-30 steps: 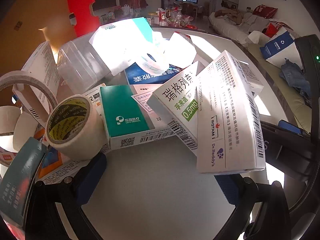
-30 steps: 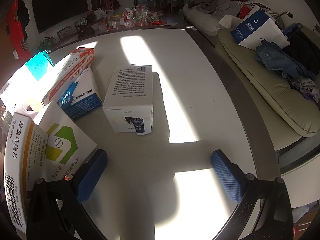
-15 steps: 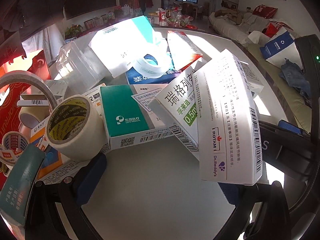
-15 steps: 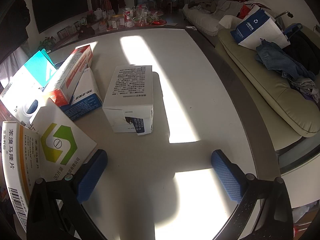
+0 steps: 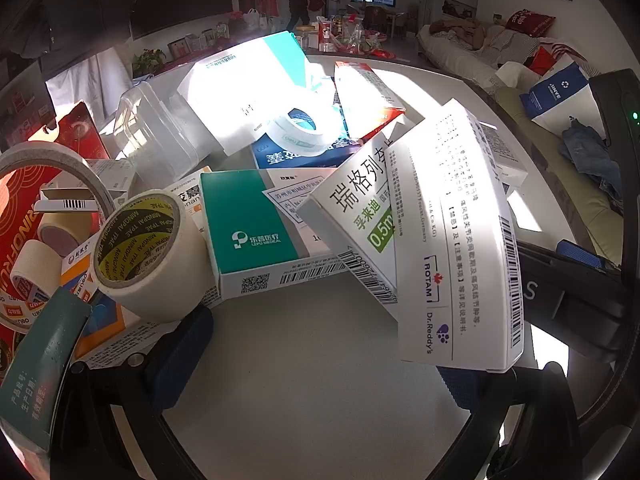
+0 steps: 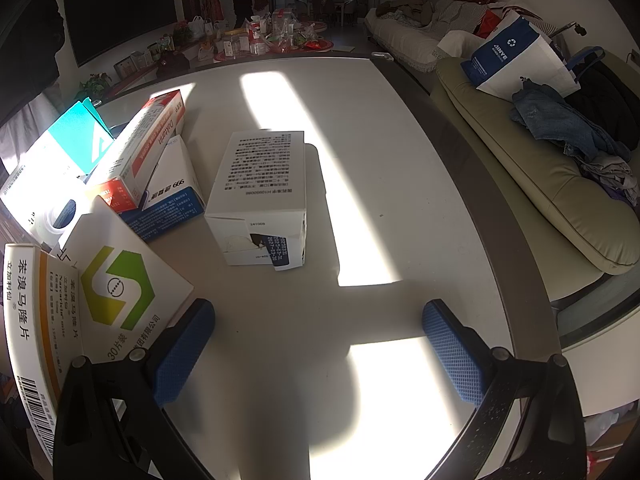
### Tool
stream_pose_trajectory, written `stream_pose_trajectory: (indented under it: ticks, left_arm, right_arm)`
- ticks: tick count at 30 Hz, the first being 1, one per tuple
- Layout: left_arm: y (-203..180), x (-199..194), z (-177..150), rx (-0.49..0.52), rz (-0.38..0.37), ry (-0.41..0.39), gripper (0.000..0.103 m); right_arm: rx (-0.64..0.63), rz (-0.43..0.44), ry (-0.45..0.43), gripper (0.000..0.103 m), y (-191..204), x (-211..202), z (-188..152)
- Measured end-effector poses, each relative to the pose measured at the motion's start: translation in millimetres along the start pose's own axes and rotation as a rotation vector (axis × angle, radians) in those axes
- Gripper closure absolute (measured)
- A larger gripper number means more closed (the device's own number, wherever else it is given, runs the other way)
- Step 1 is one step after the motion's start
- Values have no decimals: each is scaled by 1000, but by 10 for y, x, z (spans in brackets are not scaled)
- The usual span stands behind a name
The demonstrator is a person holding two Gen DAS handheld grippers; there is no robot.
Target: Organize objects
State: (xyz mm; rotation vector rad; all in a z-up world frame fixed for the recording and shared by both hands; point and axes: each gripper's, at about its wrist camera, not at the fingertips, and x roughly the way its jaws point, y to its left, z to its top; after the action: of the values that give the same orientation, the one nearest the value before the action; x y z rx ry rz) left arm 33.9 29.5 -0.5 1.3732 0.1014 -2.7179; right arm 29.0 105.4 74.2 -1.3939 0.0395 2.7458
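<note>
A heap of medicine boxes and tape rolls lies on the round white table. My left gripper is open and empty just before it. Nearest are a teal and white box, a cream tape roll by the left finger and a tilted white Dr.Reddy's box over the right finger. My right gripper is open and empty, a little before a lone white box with black text. A white box with a green logo leans by its left finger.
A clear plastic container stands behind the heap at left. A red and white Daktarin box lies on a blue 999 box. A sofa with bags and clothes runs past the table's right edge. The other gripper's dark body is at right.
The left view has swung slightly left, so red packaging and more tape rolls show at the left edge. The right gripper has stayed put. A person at the back of the room has moved.
</note>
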Motion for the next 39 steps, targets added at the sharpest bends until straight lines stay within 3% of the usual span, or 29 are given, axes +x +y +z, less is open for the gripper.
stream_pose_trajectory:
  ticks: [20, 25, 32, 39]
  left_arm:
    - [-4, 0, -4, 0, -1, 0, 0]
    - [-14, -3, -3, 1, 0, 0, 0]
    - [-16, -24, -9, 1, -1, 0, 0]
    - [-14, -30, -15, 2, -1, 0, 0]
  right_arm:
    - [0, 0, 0, 0, 5, -1, 1]
    - [70, -46, 0, 0, -118, -10, -10]
    - [39, -28, 17, 0, -117, -24, -22]
    - [99, -49, 48, 0, -508, -196, -174]
